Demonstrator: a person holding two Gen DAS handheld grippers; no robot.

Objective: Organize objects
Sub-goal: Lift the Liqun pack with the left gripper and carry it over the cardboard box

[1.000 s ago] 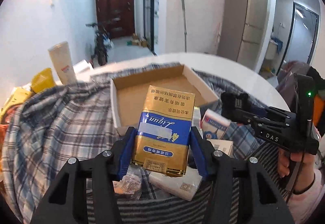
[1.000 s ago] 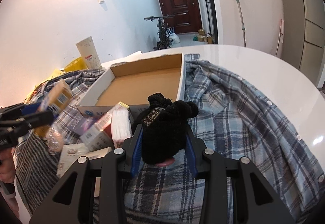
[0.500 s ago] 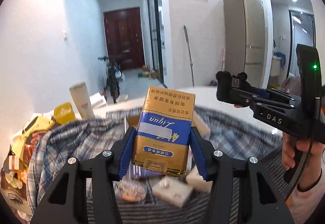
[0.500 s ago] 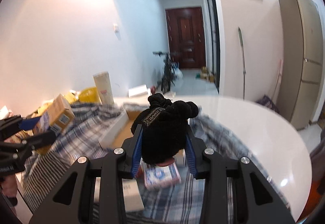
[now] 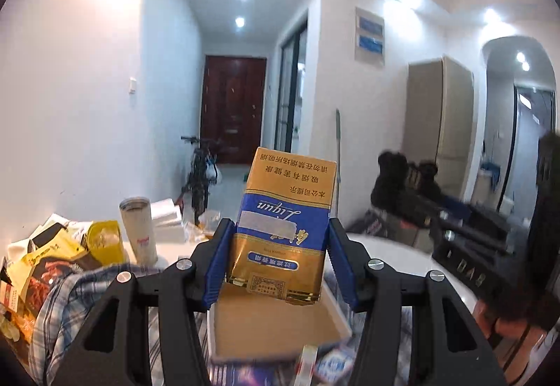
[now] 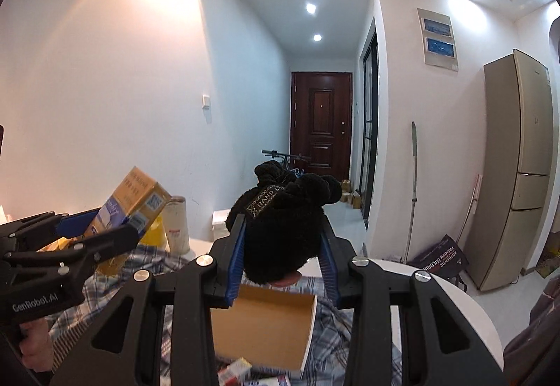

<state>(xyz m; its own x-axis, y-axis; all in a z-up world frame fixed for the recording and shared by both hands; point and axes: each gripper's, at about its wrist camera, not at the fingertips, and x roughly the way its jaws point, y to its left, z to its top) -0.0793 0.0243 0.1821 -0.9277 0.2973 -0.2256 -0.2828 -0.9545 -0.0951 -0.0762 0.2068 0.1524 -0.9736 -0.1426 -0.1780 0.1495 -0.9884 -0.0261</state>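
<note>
Clearly the left gripper (image 5: 280,260) is clamped on a gold and blue carton (image 5: 285,225) at centre frame, above the open cardboard tray (image 5: 273,326). Only its own view shows the carton's printed front; the right view catches its side at centre left. The right gripper (image 6: 281,260) is closed tight on a black knit bundle (image 6: 283,228), whose woven label reads only in the right view; the left view shows it blurred at middle right. Since a second ago both grippers have risen: the tray and checked shirt (image 6: 325,323) now sit low in frame, and hallway fills the rest.
</note>
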